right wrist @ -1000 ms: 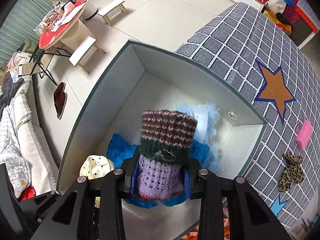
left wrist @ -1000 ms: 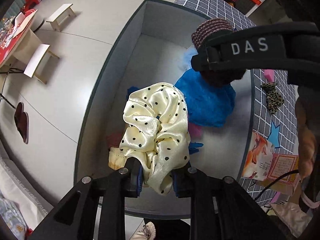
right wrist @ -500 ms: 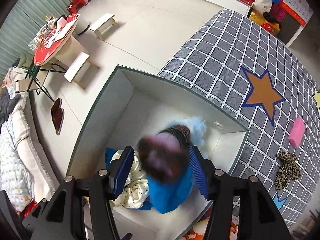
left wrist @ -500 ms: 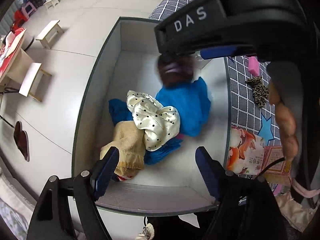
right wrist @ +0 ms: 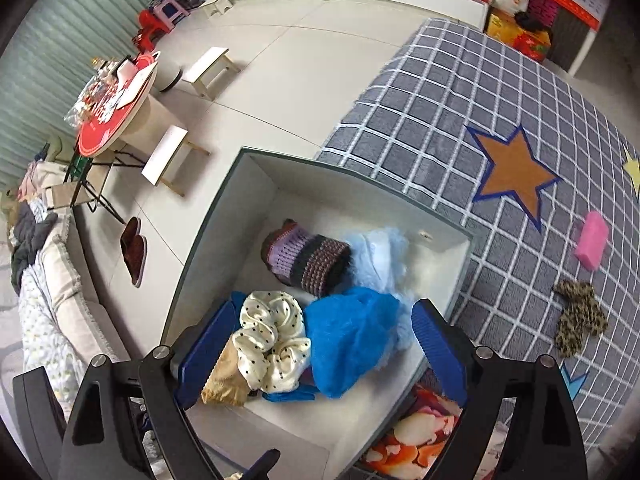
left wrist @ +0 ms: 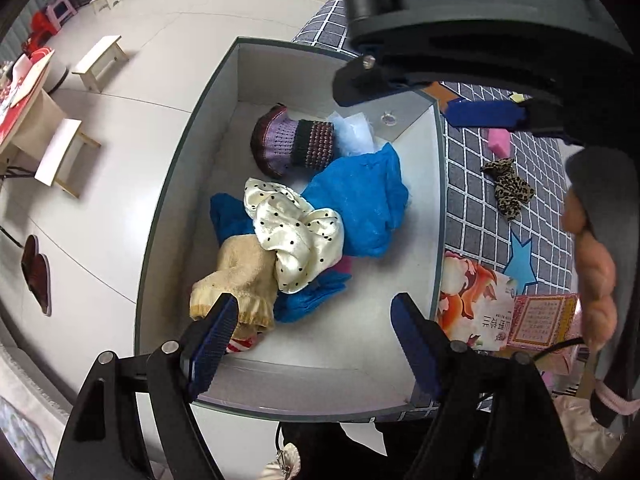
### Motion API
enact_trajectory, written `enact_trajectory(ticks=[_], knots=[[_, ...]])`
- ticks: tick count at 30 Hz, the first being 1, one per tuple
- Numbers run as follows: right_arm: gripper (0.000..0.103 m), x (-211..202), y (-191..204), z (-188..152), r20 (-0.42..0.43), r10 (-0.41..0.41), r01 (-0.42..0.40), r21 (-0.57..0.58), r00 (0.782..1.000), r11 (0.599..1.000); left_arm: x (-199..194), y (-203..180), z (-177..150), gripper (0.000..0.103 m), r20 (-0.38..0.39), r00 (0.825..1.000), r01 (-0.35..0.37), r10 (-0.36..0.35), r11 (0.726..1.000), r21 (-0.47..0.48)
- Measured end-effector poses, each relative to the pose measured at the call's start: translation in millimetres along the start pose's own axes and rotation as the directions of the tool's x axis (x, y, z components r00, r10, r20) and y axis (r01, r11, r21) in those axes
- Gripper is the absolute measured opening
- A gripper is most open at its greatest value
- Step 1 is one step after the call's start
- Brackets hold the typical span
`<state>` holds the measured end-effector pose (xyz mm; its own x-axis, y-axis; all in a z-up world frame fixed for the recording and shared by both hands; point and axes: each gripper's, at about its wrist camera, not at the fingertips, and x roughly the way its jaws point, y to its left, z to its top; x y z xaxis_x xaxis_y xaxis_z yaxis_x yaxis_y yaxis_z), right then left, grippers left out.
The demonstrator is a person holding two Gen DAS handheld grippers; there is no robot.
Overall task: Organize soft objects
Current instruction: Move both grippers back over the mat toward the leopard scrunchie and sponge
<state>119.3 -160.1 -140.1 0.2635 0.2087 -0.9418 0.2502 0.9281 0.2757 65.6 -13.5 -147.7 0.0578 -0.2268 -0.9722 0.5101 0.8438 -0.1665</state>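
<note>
Both hand-held grippers hang over an open grey-walled storage box (left wrist: 180,184) with a smooth white inside. The left gripper (left wrist: 310,330) has its ribbed blue pads (left wrist: 212,336) spread wide with nothing between them, and the right gripper (right wrist: 320,344) has just been opening its jaws, which now stand far apart and empty as well. Down in the box lies a heap of soft things. A knitted tube (left wrist: 294,146), banded in lilac, dark and maroon yarn with a coarse ribbed stitch, lies on its side toward the far wall. Beside it sits a pale blue fluffy piece (right wrist: 380,258), wispy at its edges. A bright blue fuzzy cloth (left wrist: 360,204) is bunched up in the middle. Touching it, a glossy cream satin scrunchie (left wrist: 296,232) with small black dots lies in crumpled, shiny folds, partly over a tan knitted sock (left wrist: 236,280) with a thick, nubbly weave and a frilled cuff. The box stands against a grey checked blanket (right wrist: 460,92) crossed by white lines and bearing an orange star (right wrist: 512,172) edged in blue. On that blanket, well apart from the box, lie a pink rectangular sponge-like block (right wrist: 592,240) and a leopard-print fabric bow (right wrist: 580,318). A glossy printed carton (left wrist: 472,300) with orange flowers sits just beside the box's near corner.
</note>
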Motion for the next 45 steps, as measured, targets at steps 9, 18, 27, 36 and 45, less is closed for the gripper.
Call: enact_trajectory(ticks=[9, 18, 27, 36, 45], knots=[[0.091, -27.2, -41.3, -14.9, 0.009, -0.015, 0.014, 0.080, 1.000, 0.997, -5.6, -38.8, 8.0, 0.082, 0.032, 0.998, -0.051, 0.048, 0.994, 0.096], [0.091, -60.8, -115.1, -28.4, 0.049, -0.046, 0.034, 0.226, 0.998, 0.973, -9.1, -95.2, 24.9, 0.082, 0.065, 0.995, -0.093, 0.081, 0.972, 0.217], [0.091, -82.3, -186.0, -42.0, 0.071, -0.074, 0.046, 0.340, 0.995, 0.939, -2.0, -141.9, 52.4, 0.081, 0.045, 0.996, -0.085, 0.075, 0.958, 0.274], [0.091, -85.8, -253.7, -59.5, 0.062, -0.068, 0.032, 0.460, 0.996, 0.887, 13.6, -183.7, 80.7, 0.081, 0.012, 0.995, -0.095, 0.096, 0.946, 0.311], [0.091, -75.6, -311.5, -69.3, 0.047, -0.052, 0.017, 0.554, 0.998, 0.832, 43.8, -220.6, 100.1, 0.081, -0.059, 0.991, -0.089, 0.116, 0.935, 0.344]])
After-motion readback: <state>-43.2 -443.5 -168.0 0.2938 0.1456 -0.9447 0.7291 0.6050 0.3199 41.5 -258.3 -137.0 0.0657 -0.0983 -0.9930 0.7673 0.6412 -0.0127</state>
